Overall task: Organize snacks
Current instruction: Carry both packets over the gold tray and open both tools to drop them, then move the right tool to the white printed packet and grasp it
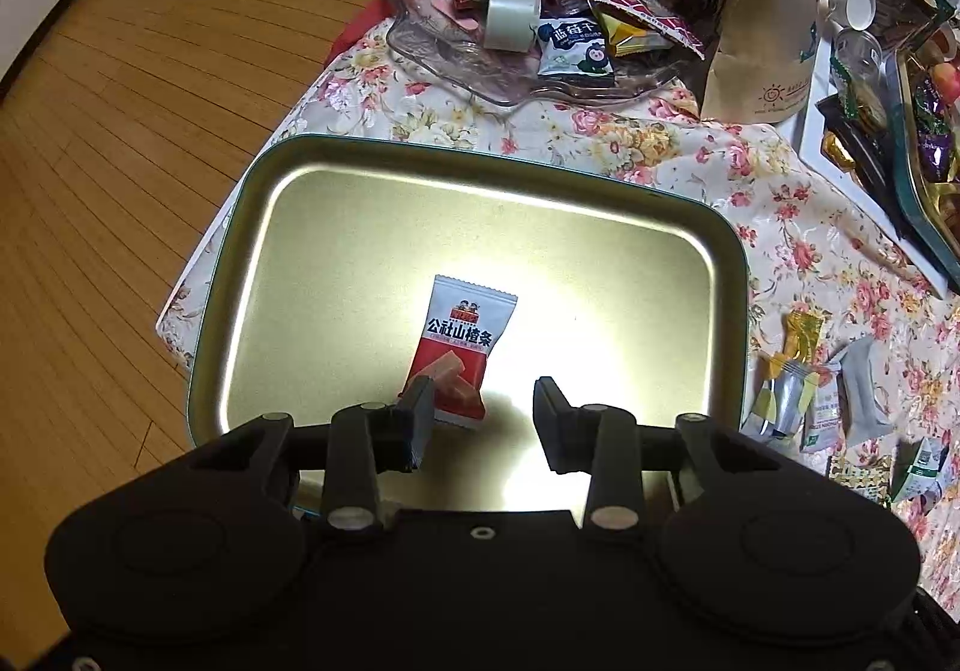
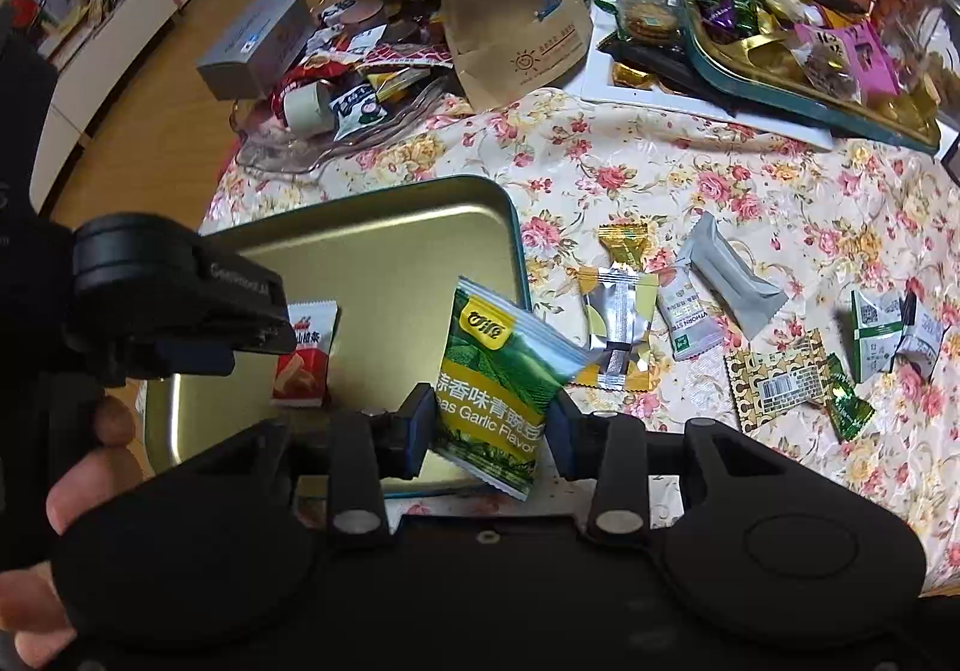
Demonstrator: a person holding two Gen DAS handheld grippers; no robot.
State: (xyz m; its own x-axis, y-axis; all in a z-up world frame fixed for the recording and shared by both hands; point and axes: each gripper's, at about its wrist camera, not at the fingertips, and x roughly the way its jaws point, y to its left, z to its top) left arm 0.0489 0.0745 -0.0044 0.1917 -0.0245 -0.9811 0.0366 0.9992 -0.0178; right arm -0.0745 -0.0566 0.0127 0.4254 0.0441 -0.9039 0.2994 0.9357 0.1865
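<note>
Right gripper [image 2: 489, 425] grips green packet [image 2: 501, 377] above floral tablecloth [image 2: 720, 191].

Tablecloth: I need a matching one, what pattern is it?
Cream tablecloth with pink and yellow flowers; right wrist view.

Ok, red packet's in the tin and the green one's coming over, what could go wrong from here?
The green pea packet is pinched only near its lower end by the right gripper, so it might slip. The left gripper hangs over the gold tin, inviting a collision. A drop could cover the red packet.
</note>
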